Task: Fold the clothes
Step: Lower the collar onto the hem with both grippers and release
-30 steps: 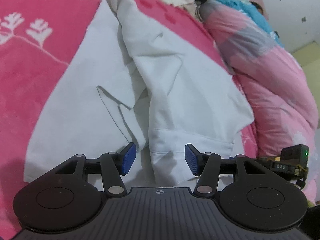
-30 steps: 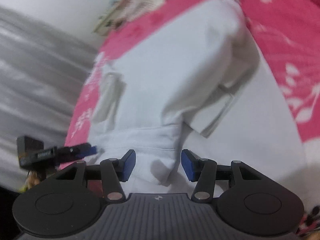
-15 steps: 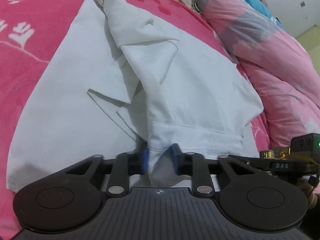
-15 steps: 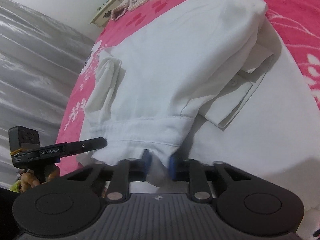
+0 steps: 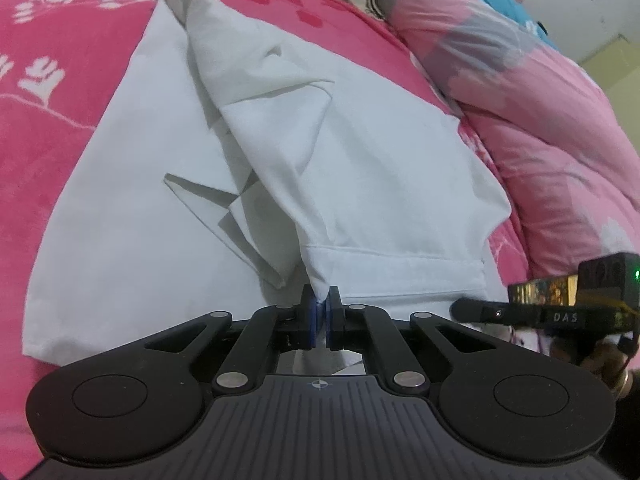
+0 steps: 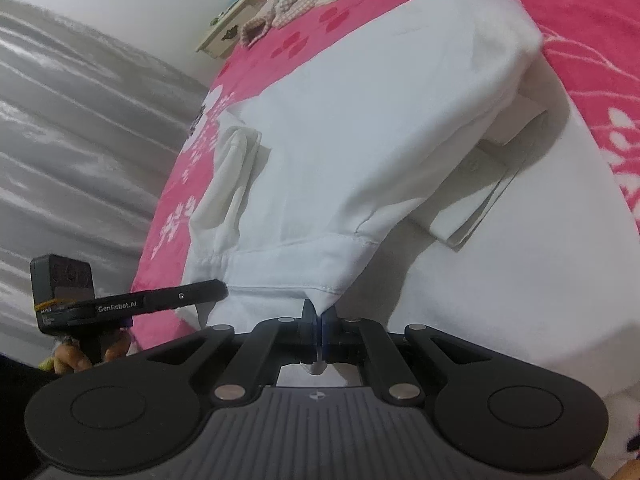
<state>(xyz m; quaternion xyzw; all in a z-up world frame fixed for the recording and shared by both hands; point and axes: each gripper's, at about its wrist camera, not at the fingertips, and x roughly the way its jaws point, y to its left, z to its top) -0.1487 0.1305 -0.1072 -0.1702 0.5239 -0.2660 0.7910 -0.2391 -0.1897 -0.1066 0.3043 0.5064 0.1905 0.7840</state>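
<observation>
Both grippers clamped on the near hem of the white shirt point(image 5: 360, 168), mid-fold.

My left gripper point(image 5: 320, 312) and right gripper point(image 6: 318, 322) pinch the shirt, spread frame-centre on the pink bedspread point(image 5: 48, 128); next I'd carry both corners evenly. Only the right view shows the grey curtain point(image 6: 72, 152), left.

Right gripper point(image 6: 319, 322) at lower centre, blue pads pinched on the hem corner of the white garment point(image 6: 360, 128). Garment spreads up-frame over pink floral bedding point(image 6: 592, 24). Left gripper point(image 6: 216, 290) at lower left, tip at the hem; grip unclear.
</observation>
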